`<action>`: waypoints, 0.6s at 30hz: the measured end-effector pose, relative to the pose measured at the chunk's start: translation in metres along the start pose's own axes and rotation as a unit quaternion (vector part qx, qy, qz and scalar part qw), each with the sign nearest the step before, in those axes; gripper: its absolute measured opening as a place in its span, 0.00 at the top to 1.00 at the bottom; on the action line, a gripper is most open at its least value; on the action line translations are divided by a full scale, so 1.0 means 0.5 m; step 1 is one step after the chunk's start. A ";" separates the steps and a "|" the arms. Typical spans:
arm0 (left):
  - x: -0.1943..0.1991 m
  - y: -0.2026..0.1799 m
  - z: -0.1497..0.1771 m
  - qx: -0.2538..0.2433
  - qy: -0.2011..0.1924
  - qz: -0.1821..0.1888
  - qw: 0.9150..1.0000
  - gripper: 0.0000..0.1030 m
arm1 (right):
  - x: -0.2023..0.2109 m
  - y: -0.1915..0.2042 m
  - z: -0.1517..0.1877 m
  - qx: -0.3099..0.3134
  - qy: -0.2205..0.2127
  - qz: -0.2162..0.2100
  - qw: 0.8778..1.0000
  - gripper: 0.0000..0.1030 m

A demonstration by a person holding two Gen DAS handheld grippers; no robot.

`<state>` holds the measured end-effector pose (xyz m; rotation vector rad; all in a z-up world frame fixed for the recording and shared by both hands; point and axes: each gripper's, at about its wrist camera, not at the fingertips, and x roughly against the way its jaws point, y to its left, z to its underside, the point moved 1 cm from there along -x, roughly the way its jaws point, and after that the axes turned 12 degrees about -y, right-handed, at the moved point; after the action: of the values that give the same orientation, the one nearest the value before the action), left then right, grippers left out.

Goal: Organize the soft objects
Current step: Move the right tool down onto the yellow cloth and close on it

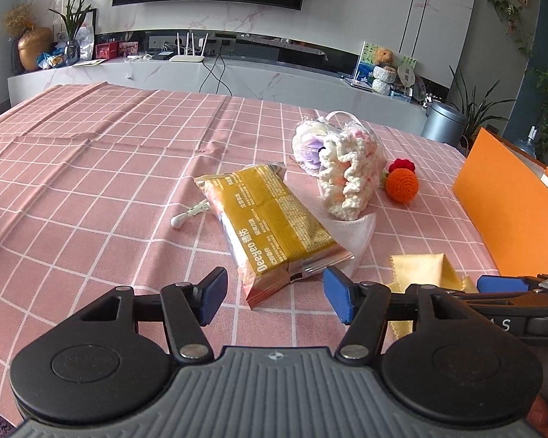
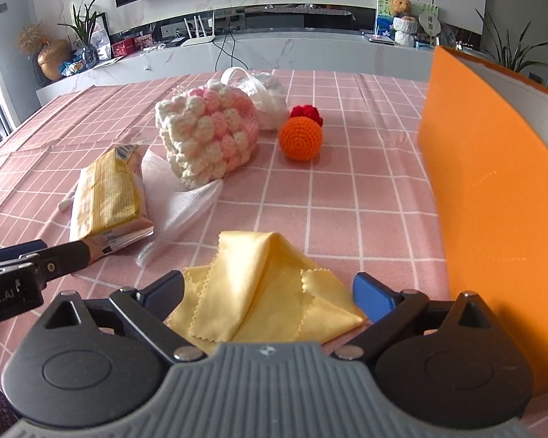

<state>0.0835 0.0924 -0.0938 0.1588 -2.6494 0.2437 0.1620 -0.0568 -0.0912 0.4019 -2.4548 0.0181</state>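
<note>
The tablecloth (image 2: 347, 189) is matt woven cloth; the tissue pack (image 1: 274, 226) is glossy crinkled plastic film; the pouch (image 2: 208, 138) and orange ball (image 2: 301, 138) are knobbly crocheted yarn; the yellow cloth (image 2: 259, 288) is smooth, pinked-edged fabric

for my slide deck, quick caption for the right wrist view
Open right tool straddles a folded yellow cloth on the pink checked tablecloth.

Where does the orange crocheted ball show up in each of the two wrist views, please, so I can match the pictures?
Left wrist view: the orange crocheted ball lies right of centre, right of the pink-and-white knitted pouch.
Right wrist view: it lies above centre, again right of the pouch.
Shared landmark: the red crocheted piece just behind the ball, and the orange box at the right.
</note>
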 end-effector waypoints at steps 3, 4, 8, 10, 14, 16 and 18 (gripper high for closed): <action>-0.007 0.000 0.000 0.000 0.001 0.001 1.000 0.30 | -0.008 0.003 0.009 0.002 0.006 -0.004 1.000 0.07; -0.009 0.000 0.000 0.001 0.002 0.002 1.000 0.30 | -0.008 0.008 0.011 0.012 0.003 -0.002 1.000 0.09; -0.017 -0.001 0.003 0.002 0.005 -0.001 1.000 0.30 | -0.004 0.020 0.017 0.047 -0.008 0.007 0.999 0.19; -0.019 0.000 0.004 0.005 0.006 -0.002 1.000 0.30 | -0.003 0.020 0.016 0.049 -0.011 0.004 0.999 0.21; -0.022 0.000 0.003 0.009 0.007 0.000 1.000 0.27 | 0.000 0.023 0.014 0.058 -0.020 -0.007 0.998 0.38; -0.023 0.000 0.003 0.012 0.008 0.000 1.000 0.27 | 0.000 0.029 0.013 0.064 -0.022 -0.014 0.998 0.45; -0.023 -0.001 0.003 0.013 0.009 -0.001 1.000 0.27 | 0.000 0.035 0.014 0.071 -0.027 -0.023 0.997 0.62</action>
<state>0.0932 0.0923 -0.1005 0.1670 -2.6290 0.2766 0.1526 -0.0408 -0.0950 0.5275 -2.5039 0.1641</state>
